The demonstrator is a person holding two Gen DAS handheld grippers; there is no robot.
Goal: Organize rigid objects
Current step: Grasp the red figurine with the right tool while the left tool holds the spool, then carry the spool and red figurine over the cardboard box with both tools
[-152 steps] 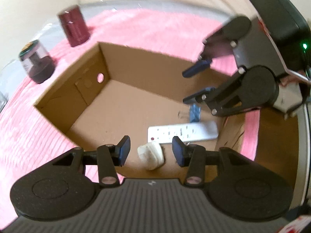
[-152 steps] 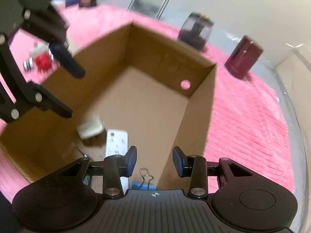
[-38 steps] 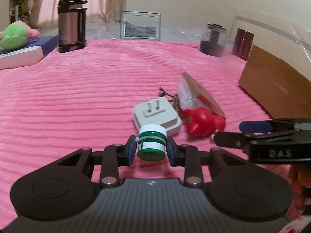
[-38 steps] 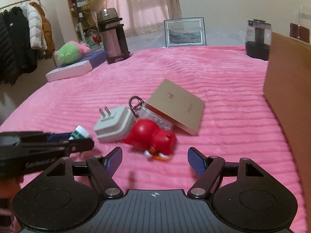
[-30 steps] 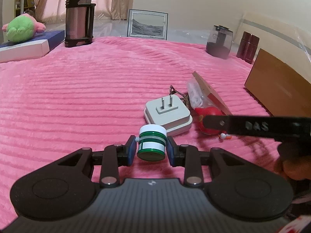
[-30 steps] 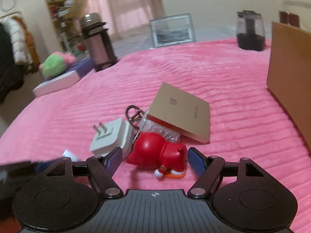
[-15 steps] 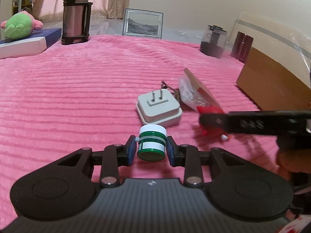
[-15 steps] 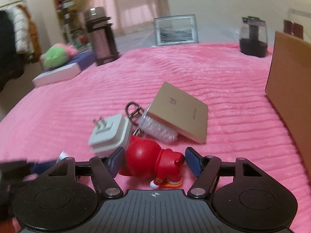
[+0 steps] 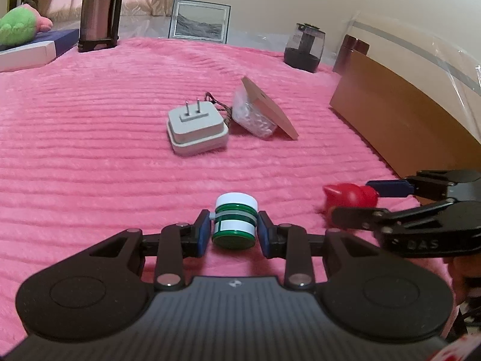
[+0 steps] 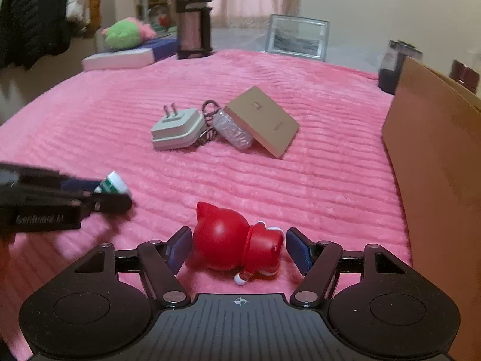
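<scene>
A small white bottle with green bands (image 9: 235, 219) sits between the pads of my left gripper (image 9: 234, 234), which is shut on it just above the pink blanket. The same left gripper (image 10: 114, 194) and bottle (image 10: 115, 183) appear at the left of the right wrist view. My right gripper (image 10: 239, 246) is shut on a red toy figure (image 10: 228, 237) lying sideways between its pads. In the left wrist view the right gripper (image 9: 351, 200) holds that figure (image 9: 348, 194) at the right. The brown cardboard box (image 9: 405, 120) stands on the right.
A white plug adapter (image 9: 195, 129), a key ring (image 10: 209, 108), a bubble-wrap packet (image 9: 254, 117) and a flat tan box (image 9: 267, 111) lie together mid-blanket. Behind them stand a thermos (image 9: 99, 9), a picture frame (image 9: 200, 21), a dark jar (image 9: 303, 48) and a green plush (image 9: 18, 27).
My right gripper's jaws closed in on the red figure and drew it back from the pile beside the plug. My left gripper also pulled back, still holding the bottle.
</scene>
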